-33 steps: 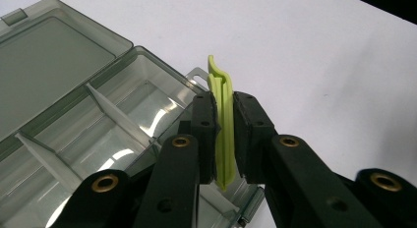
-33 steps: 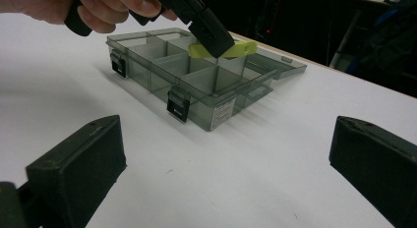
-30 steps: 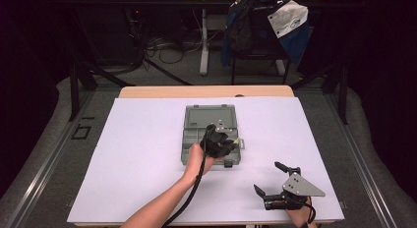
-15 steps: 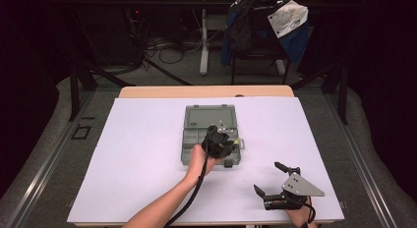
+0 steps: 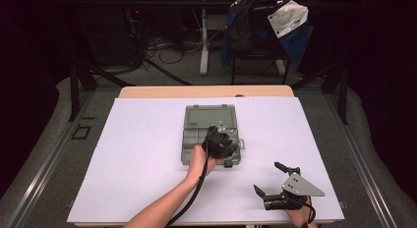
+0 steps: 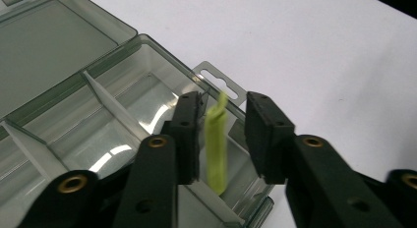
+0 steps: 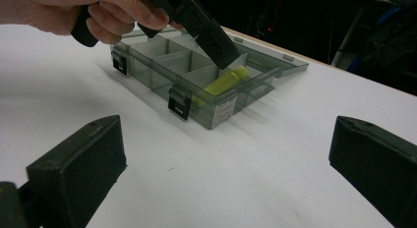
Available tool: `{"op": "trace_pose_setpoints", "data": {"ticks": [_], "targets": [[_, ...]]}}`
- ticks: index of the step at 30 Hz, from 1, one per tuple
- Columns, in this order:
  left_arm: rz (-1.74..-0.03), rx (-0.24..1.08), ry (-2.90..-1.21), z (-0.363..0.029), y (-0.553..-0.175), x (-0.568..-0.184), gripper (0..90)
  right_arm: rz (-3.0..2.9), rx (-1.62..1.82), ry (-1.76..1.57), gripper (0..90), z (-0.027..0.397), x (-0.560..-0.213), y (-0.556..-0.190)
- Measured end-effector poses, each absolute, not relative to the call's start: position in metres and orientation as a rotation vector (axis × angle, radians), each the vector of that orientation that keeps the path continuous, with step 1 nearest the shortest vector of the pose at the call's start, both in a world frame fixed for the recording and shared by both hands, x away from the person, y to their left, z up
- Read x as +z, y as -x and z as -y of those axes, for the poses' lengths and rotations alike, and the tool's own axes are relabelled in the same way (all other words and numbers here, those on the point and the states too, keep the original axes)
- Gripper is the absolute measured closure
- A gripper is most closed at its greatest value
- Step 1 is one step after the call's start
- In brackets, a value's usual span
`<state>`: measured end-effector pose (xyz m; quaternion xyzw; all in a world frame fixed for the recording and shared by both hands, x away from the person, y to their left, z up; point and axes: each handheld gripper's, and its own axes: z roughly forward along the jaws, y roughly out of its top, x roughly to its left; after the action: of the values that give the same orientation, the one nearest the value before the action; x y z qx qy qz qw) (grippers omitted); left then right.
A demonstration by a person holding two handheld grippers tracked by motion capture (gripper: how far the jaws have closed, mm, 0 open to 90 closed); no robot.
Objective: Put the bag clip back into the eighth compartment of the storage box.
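Observation:
A smoky clear compartment box (image 5: 193,145) lies open mid-table, its lid (image 5: 209,119) folded back. My left gripper (image 5: 227,150) hovers over the box's front right compartment. Its jaws are open (image 6: 224,102), and a yellow-green strip (image 6: 216,149) stands loosely in the gap, blurred. In the right gripper view the same yellow-green piece (image 7: 223,81) leans inside that compartment of the box (image 7: 162,66), below the left gripper (image 7: 216,46). My right gripper (image 5: 268,177) rests near the table's front right, jaws wide open (image 7: 231,144), nothing between them.
The box's other compartments (image 6: 74,134) look bare. White table surface (image 5: 137,154) stretches to the left and behind the box. A chair with a blue jacket (image 5: 260,26) and cables on the floor (image 5: 167,46) lie beyond the far edge.

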<state>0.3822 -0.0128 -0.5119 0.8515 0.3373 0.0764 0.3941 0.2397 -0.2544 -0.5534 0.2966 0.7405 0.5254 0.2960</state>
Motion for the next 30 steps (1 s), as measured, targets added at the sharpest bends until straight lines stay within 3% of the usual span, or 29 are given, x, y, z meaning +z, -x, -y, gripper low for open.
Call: {"op": "trace_pose_setpoints", "data": {"ticks": [6, 16, 30], "targets": [[-0.852, 0.19, -2.178, 0.01, -0.381, -0.51, 40.4, -1.972, 1.398, -0.79, 0.0, 0.254, -0.553, -0.24], [-0.758, 0.239, -2.218, 0.002, -0.367, -0.5, 15.9, -1.975, 1.398, -0.793, 0.0, 0.254, -0.553, -0.24], [-0.686, 0.302, -2.202, -0.026, -0.345, -0.485, 11.6, -1.975, 1.402, -0.795, 0.0, 0.253, -0.554, -0.241]]}}
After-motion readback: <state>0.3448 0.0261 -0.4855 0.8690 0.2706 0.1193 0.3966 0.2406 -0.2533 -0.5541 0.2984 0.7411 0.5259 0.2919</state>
